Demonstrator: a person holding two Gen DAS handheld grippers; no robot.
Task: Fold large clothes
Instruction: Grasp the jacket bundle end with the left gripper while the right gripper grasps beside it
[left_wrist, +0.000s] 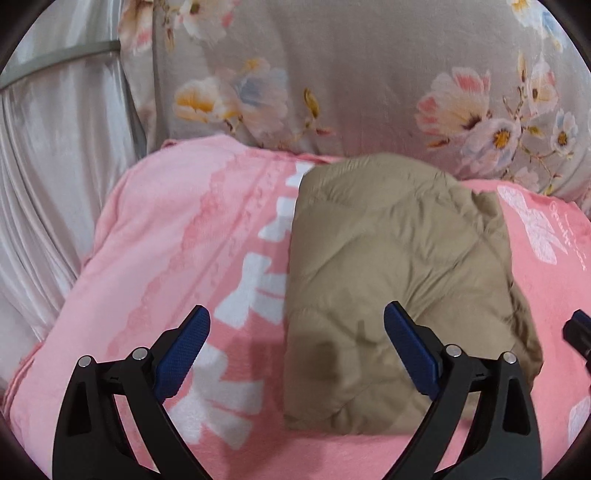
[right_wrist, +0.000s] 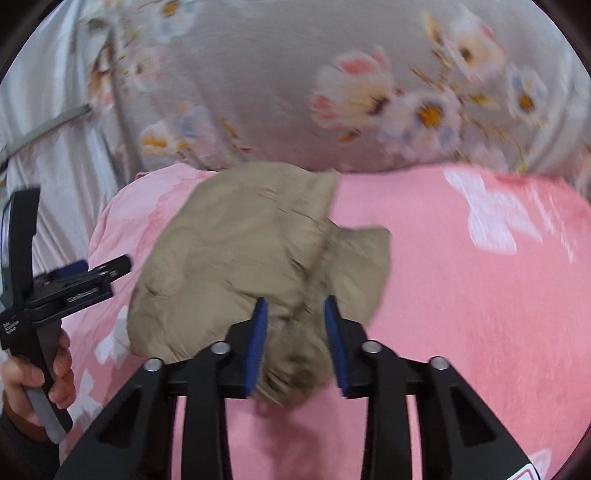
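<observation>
- The tan quilted garment (left_wrist: 399, 280) is folded into a thick, puffy block with diamond stitching and soft creases, and it lies on a pink blanket (left_wrist: 166, 236) printed with white shapes.
- In the right wrist view the same garment (right_wrist: 236, 258) looks lumpier, with a loose flap sticking out toward the right.
- Behind the blanket rises a grey floral bedding (left_wrist: 332, 92), and a pale satin curtain (left_wrist: 55, 166) hangs at the left.
- Both views are blurred, the right wrist one more so, so the stitching and the folded edges are hard to read there.
- The garment's near corner is hidden behind the right gripper's black frame, and the fisheye rim cuts off the blanket on every side.
- The left gripper (left_wrist: 297, 325) hangs above the garment's near left part with its 2 blue pads far apart, holding nothing; 1 pad sits over the blanket and the other over the tan cloth.
- In the right wrist view the left gripper (right_wrist: 110, 267) shows at the left edge, gripped by a hand (right_wrist: 37, 376), just beside the garment's left side.
- The right gripper (right_wrist: 295, 306) has its jaws narrowed, with a bunched fold of tan cloth lying between the 2 pads.
- Blur keeps me from telling whether those pads actually press on the cloth.
- Only a dark sliver of the right gripper (left_wrist: 578, 332) shows in the left wrist view.
</observation>
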